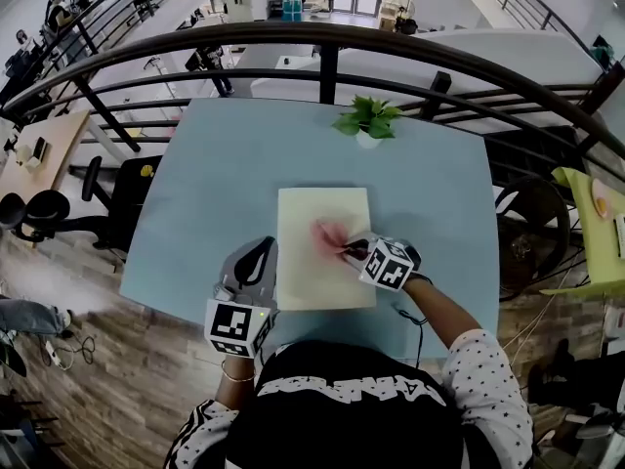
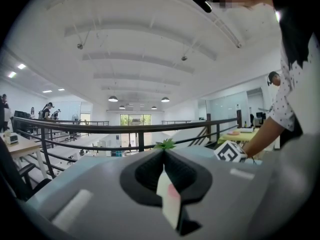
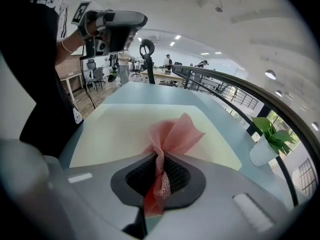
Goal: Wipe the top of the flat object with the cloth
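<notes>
Wiping stroke, head view: your right gripper (image 1: 354, 250) is over the right-middle of the flat board (image 1: 317, 208). The board lies on the blue tabletop (image 1: 205, 164) straight in front of you. The pink cloth (image 1: 330, 233) spreads on the board just ahead of the gripper's tips.
Coverage, head view: the cloth covers only a small patch of the pale top. Plan long, overlapping passes from the far edge, nearest the plant (image 1: 368, 120), to the near edge.
Left gripper, head view: your left gripper (image 1: 256, 262) shows over the board's left edge.
Left gripper view: its jaws are pressed together at the tips and pinch nothing. The pale sliver with a pink blot in the slot is, I judge, the board and cloth below.
Right gripper view: the jaws are clamped on the twisted neck of the cloth, and the loose fan lies on the board beyond the tips. Ride low enough that the fan rubs the surface rather than the hard tips.
Board hold, right gripper view: the left gripper hangs well above the tabletop, so nothing pins the board. Press lightly, or bring that gripper down on a corner, since the board could slide.
</notes>
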A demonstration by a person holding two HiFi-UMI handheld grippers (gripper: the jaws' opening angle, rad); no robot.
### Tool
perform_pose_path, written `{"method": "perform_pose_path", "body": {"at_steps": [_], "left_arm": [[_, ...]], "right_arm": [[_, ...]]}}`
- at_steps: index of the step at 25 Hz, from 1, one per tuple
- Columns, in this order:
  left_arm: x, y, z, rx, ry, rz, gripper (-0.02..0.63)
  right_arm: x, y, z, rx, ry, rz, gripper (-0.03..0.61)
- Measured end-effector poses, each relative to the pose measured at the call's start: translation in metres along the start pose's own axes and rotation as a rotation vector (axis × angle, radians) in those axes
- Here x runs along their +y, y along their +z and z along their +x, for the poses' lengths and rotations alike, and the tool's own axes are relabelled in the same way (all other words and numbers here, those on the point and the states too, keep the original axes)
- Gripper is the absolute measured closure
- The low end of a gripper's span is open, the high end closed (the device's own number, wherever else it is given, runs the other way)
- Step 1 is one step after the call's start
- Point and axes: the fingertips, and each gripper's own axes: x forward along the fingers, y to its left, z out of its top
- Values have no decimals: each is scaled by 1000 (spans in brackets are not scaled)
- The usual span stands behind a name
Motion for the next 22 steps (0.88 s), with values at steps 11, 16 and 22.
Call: {"method": "perform_pose_path", "body": {"at_steps": [11, 16, 22], "left_arm": [[-15, 0, 11, 0, -51, 5, 614], [-20, 0, 16, 4, -71, 7, 614], [-22, -1, 17, 6, -78, 9, 614]], "right_arm": [[51, 0, -14, -15, 78, -44, 560], [71, 1, -19, -27, 120, -47, 560], [88, 3, -24, -44, 154, -52, 560]]}}
